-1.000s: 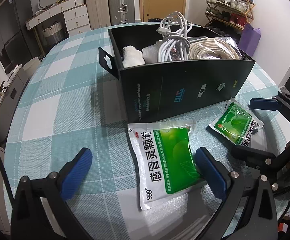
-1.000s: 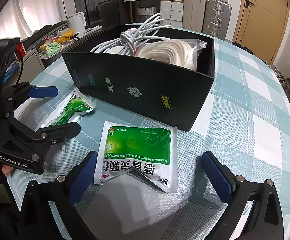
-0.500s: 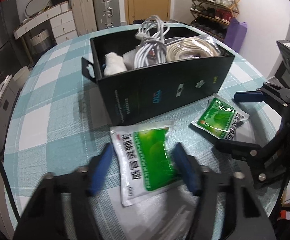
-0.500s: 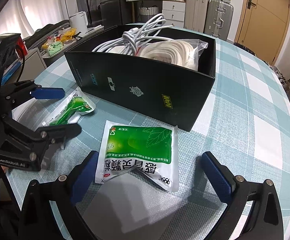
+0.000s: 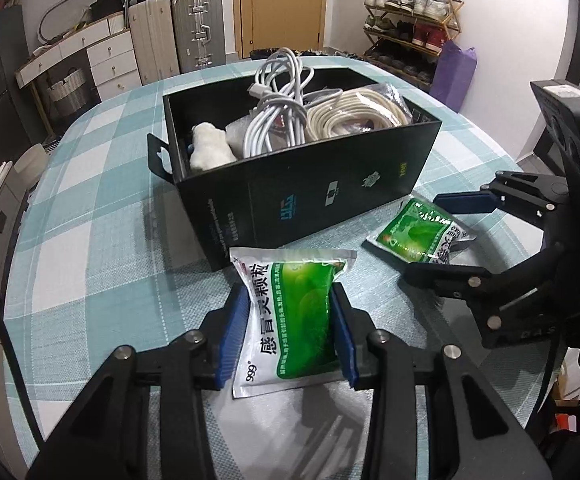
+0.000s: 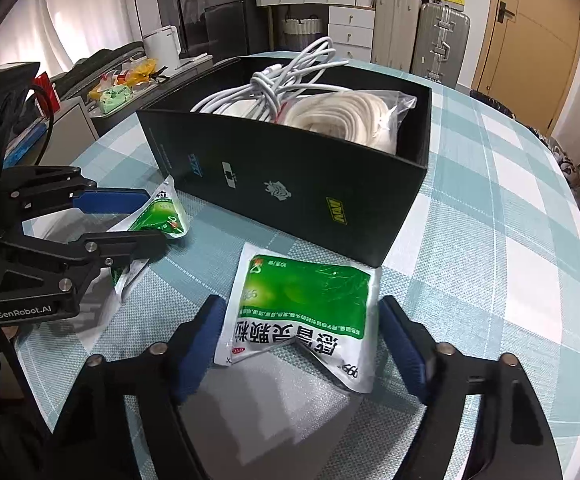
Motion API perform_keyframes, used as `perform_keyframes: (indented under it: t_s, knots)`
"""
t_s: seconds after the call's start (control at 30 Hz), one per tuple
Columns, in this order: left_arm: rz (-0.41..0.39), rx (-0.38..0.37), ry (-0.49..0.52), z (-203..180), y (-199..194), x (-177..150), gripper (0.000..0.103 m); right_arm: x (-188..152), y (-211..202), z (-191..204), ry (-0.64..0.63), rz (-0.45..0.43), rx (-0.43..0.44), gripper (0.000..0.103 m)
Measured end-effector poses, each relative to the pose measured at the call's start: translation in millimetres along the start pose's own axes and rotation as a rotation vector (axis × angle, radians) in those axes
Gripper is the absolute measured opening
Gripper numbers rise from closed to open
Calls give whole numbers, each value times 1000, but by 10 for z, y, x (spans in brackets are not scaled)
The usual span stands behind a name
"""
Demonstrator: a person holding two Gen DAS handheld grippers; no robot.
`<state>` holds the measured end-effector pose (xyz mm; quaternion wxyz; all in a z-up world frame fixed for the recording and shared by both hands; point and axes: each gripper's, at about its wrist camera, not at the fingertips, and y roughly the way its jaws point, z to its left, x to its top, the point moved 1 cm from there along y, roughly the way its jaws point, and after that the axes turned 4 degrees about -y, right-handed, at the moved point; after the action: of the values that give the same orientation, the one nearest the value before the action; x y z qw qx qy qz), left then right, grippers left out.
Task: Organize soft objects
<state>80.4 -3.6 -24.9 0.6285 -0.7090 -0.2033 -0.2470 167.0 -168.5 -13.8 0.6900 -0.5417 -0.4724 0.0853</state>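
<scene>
Two green sachets lie at frame bottom. Our left gripper [image 5: 290, 336] jaws clamp one sachet [image 5: 290, 316]; the right gripper [image 6: 302, 344] jaws stand apart around the other sachet [image 6: 302, 304], which could slip or buckle.

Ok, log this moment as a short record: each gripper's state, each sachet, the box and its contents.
left gripper: shut on left sachet
right gripper: open, fingers either side of right sachet, no contact seen
right sachet: flat on tablecloth
box: black, open top
box contents: white cable, cream cable coil, white soft item
</scene>
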Motion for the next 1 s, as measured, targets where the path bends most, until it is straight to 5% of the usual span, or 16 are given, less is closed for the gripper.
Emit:
perform_keyframes:
  t_s: [0.27, 0.83, 1.0]
  knots:
    - [-20, -12, -9, 31, -53, 29, 39, 13, -36, 59, -43, -5, 17, 54]
    - [-129, -81, -18, -18, -422, 162, 38, 60, -397, 224, -114, -97, 22, 53]
    - [-95, -76, -10, 0, -386, 154, 38, 66, -445, 238, -119, -103, 15, 53]
